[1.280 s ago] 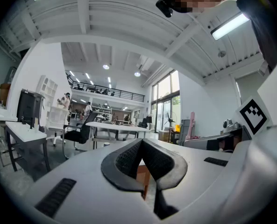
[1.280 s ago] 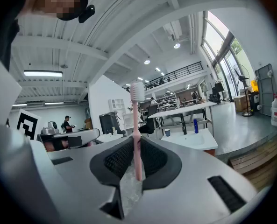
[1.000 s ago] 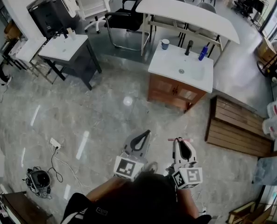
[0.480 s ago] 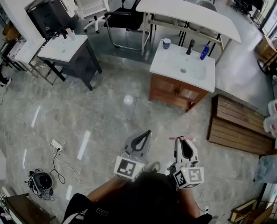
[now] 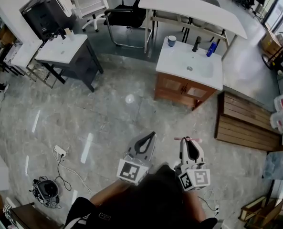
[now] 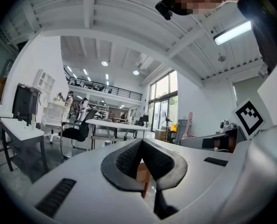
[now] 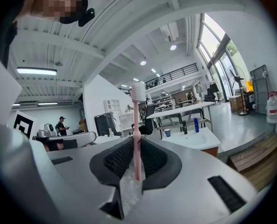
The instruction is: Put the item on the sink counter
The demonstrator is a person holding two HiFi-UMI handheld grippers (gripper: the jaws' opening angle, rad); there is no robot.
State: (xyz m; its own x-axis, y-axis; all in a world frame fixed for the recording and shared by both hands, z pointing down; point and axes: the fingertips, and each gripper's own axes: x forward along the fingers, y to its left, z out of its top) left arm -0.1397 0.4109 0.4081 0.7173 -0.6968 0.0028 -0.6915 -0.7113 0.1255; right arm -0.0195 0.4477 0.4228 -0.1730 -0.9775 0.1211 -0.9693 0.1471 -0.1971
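My right gripper [image 5: 188,141] is shut on a pink toothbrush [image 7: 137,125], whose white bristled head points up past the jaws; in the head view the toothbrush [image 5: 188,139] shows as a short pink bar across the jaw tips. To its left my left gripper [image 5: 148,138] is shut with nothing between its jaws [image 6: 142,146]. The white sink counter [image 5: 177,61] on a wooden cabinet stands well ahead across the floor and is also seen in the right gripper view [image 7: 201,136]. On it are a blue mug [image 5: 172,41], a black tap [image 5: 196,44] and a blue bottle [image 5: 210,49].
A dark side table [image 5: 69,56] stands at left, with a long white table [image 5: 198,11] and office chairs behind the sink. A wooden pallet [image 5: 248,124] lies right of the cabinet. A power strip and cable [image 5: 60,151] trail on the grey marble floor at lower left.
The view has drifted a little: the sink counter sits slightly further right and lower in the head view. Both grippers keep their pose and the toothbrush stays held.
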